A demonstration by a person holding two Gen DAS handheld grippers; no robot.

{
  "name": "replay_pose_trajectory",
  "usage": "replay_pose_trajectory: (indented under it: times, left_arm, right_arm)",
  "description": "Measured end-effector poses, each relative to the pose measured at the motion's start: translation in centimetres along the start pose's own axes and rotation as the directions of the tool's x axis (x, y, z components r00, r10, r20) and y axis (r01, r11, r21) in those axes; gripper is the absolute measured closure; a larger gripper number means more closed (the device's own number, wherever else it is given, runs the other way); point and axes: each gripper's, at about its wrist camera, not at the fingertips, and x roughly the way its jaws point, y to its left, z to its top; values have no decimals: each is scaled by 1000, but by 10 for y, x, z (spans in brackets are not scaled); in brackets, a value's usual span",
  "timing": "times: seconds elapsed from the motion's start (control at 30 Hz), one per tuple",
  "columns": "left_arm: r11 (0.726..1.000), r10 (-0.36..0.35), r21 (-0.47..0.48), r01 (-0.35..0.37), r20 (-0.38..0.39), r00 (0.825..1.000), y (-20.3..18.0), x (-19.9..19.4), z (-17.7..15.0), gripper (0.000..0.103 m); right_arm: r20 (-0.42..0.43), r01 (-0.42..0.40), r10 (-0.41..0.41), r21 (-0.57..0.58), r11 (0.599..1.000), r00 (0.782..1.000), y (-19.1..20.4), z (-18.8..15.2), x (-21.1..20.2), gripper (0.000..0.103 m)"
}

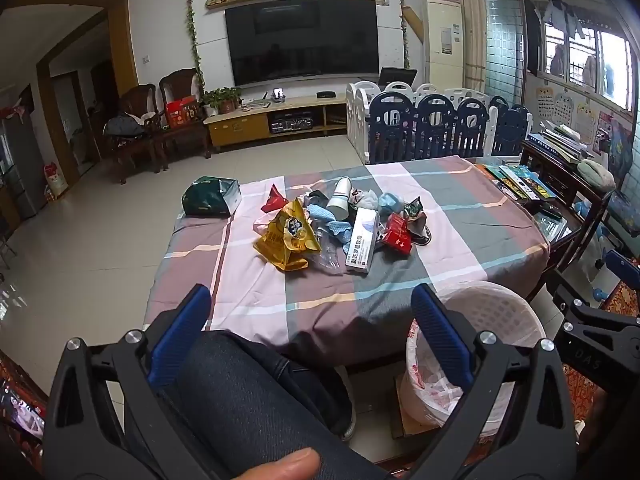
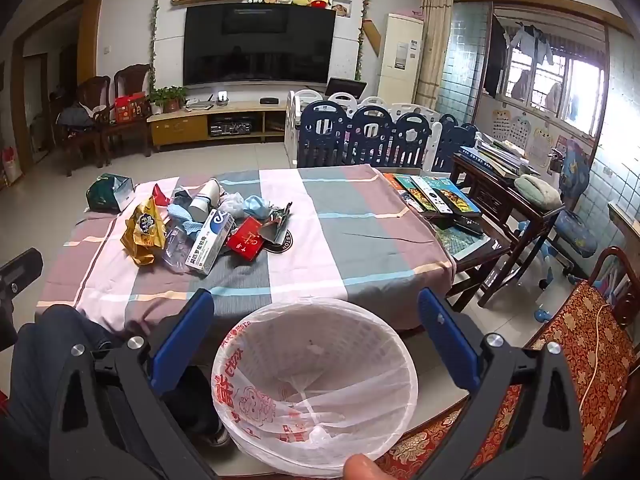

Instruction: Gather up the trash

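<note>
A heap of trash lies mid-table on the checked cloth: a gold snack bag, a white medicine box, a red packet, a white bottle, blue cloth and crumpled wrappers. A white bin lined with a plastic bag stands on the floor at the table's near edge. My left gripper hangs open above a person's jeans-clad knee, short of the table. My right gripper is open above the bin, holding nothing.
A green bag sits at the table's far left corner. Books lie at the far right edge, beside a dark wooden side table. A red patterned chair seat is at right; a playpen fence stands behind.
</note>
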Motion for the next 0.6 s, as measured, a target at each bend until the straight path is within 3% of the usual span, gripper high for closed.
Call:
replay_pose_trajectory:
  times: [0.6]
  left_arm:
    - [1000,9,8,-9,8,1000,-1,-1,0,3]
  right_arm:
    - [-9,0,0,10,1000,1000,-1,-2,2,3]
